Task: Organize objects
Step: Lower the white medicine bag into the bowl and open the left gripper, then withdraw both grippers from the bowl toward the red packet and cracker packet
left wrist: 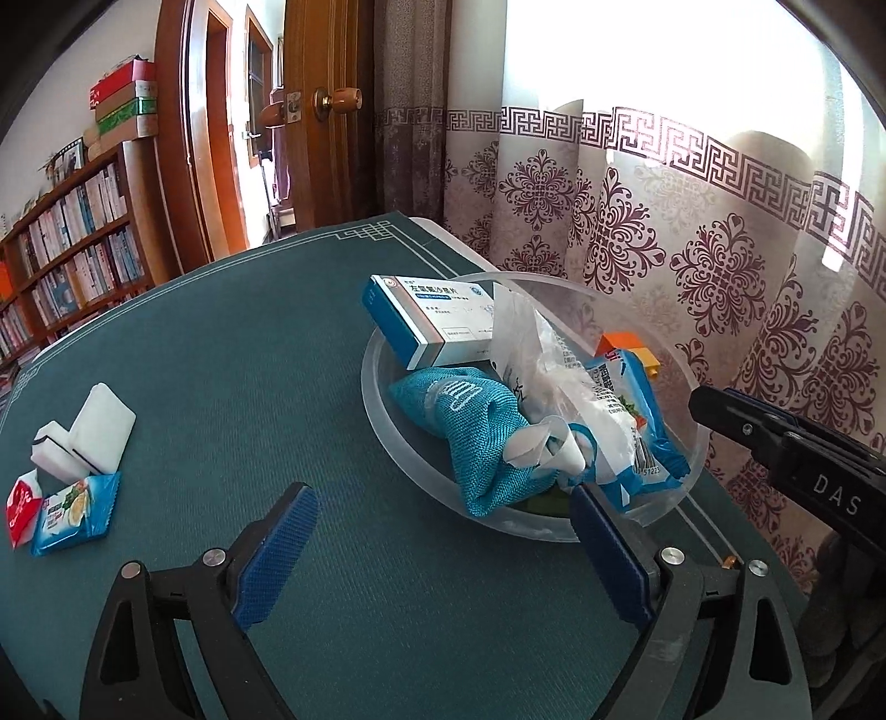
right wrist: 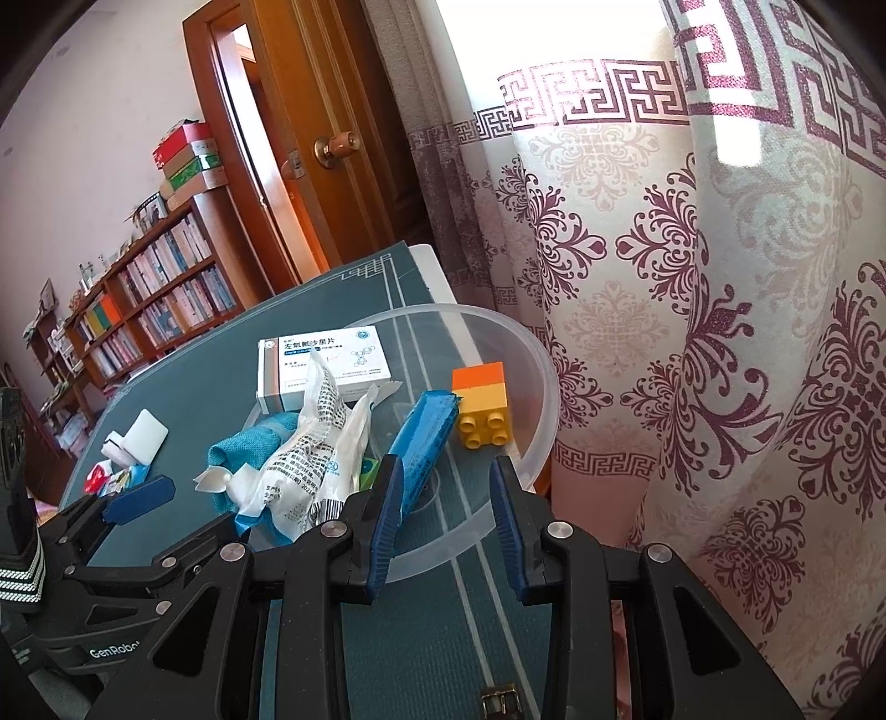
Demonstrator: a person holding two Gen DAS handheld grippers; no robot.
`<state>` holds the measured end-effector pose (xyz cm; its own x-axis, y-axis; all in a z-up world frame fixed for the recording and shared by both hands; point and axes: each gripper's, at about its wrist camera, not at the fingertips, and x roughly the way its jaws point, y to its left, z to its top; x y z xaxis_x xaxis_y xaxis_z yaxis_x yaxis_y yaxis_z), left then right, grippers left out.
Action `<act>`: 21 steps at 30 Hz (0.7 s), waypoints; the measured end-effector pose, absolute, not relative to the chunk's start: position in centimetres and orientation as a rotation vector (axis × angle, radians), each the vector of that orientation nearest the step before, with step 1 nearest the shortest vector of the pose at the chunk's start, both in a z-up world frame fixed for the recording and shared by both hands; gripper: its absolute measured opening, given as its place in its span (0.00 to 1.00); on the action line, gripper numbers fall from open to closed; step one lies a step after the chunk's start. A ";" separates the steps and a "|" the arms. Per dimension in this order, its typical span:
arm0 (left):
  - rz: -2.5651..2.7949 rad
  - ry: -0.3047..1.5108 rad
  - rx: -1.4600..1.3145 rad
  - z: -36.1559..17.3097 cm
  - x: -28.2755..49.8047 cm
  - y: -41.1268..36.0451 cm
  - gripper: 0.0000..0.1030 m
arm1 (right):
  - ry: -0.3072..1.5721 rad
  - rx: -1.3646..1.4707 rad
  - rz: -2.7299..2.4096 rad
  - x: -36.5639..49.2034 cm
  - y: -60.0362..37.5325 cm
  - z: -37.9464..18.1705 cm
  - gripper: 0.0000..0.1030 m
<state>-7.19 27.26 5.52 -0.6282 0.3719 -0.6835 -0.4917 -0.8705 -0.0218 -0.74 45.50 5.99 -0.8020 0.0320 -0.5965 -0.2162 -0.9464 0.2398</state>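
Clear bowl (left wrist: 382, 421) on green mat, near the curtain side. Inside: white-and-blue medicine box (left wrist: 426, 321) tilted on the far rim; teal mesh pouch (left wrist: 470, 437) slumped; crumpled white printed bag (right wrist: 315, 443); blue snack packet (left wrist: 631, 426); yellow-orange brick (right wrist: 484, 404) on its side. Left on mat, well apart from the bowl: two white sponges (left wrist: 88, 437) touching, red sachet (left wrist: 22, 507), second blue packet (left wrist: 75, 512) lying flat.

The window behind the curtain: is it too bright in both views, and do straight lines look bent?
Left wrist view: window blown out white above the curtain, table edge bowed. Right wrist view: same glare, door frame leaning; bowl contents stay readable.
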 end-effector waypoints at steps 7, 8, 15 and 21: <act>2.466 0.224 -0.943 6.4 -6.4 26.5 0.94 | 0.441 -0.930 2.837 -0.4 44.6 6.3 0.33; 2.469 0.220 -0.941 6.5 -6.4 26.3 0.95 | 0.440 -0.929 2.840 -0.3 44.5 6.4 0.33; 2.512 0.186 -0.937 6.8 -6.4 24.3 0.96 | 0.432 -0.926 2.860 0.0 43.3 6.9 0.38; 2.558 0.144 -0.947 7.0 -6.9 21.5 0.97 | 0.443 -0.911 2.875 0.4 42.0 7.4 0.52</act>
<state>-6.87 21.55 6.99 -0.6867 0.3384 -0.6434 -0.4084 -0.9118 -0.0436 0.37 41.97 7.43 -0.8175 0.0009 -0.5759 -0.1744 -0.9534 0.2460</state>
